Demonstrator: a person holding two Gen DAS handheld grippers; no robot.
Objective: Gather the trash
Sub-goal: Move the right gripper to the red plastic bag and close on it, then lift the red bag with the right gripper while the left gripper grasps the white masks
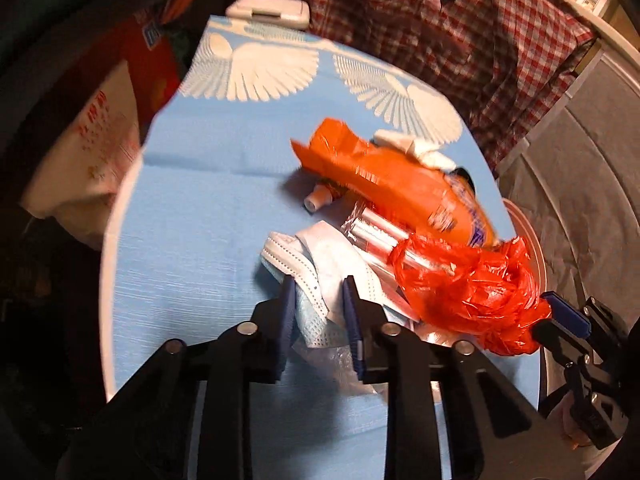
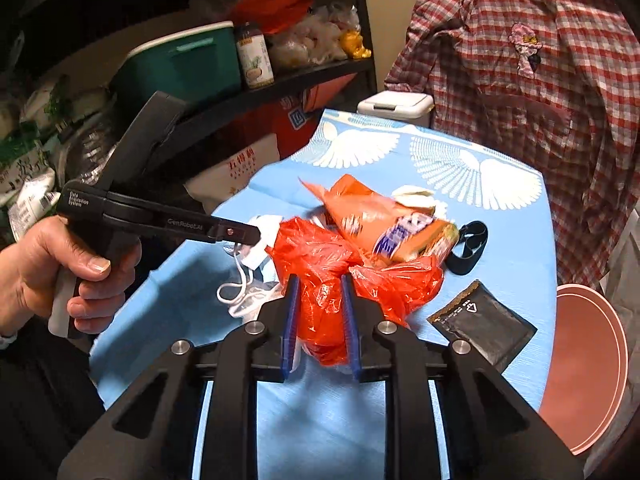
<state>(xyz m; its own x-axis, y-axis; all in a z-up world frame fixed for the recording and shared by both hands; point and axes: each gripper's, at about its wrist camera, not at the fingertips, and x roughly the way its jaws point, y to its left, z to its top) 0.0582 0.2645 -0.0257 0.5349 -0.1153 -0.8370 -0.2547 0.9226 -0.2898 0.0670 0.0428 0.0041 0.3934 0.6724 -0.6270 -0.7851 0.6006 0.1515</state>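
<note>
The trash lies heaped near the middle of the blue-clothed surface (image 2: 192, 248), and the red plastic bag (image 2: 320, 280) serves as the landmark. The right tongs (image 2: 319, 320) are clenched on a fold of that bag, the blue pads pressing crumpled film from both sides. The left tongs (image 1: 318, 312) are clamped on the pale blue face mask (image 1: 320, 260), which lies just left of the bag and partly under clear wrapping.

The step in hand appears to be gathering the loose pieces toward or into the bag. To do it well, the right grip should stay firm on the film, ideally at the rim, so that a mouth can be held up. The mask should be lifted clear of the clear wrapping before it is carried across, or the wrapping may drag along. The orange snack packet (image 2: 384, 224) rests against the far side of the bag and looks ready to slide off if the bag is tugged sharply, so a slow pull is safer.

Hard to make out: whether the bag has an open mouth at all, since it is bunched tight. The packet is motion-blurred and its print is unreadable. A small white tube (image 1: 316, 200) lies half hidden under the packet. The black sachet (image 2: 484, 320) to the right of the bag and the black band (image 2: 472, 244) beyond it show only in the right wrist view.
</note>
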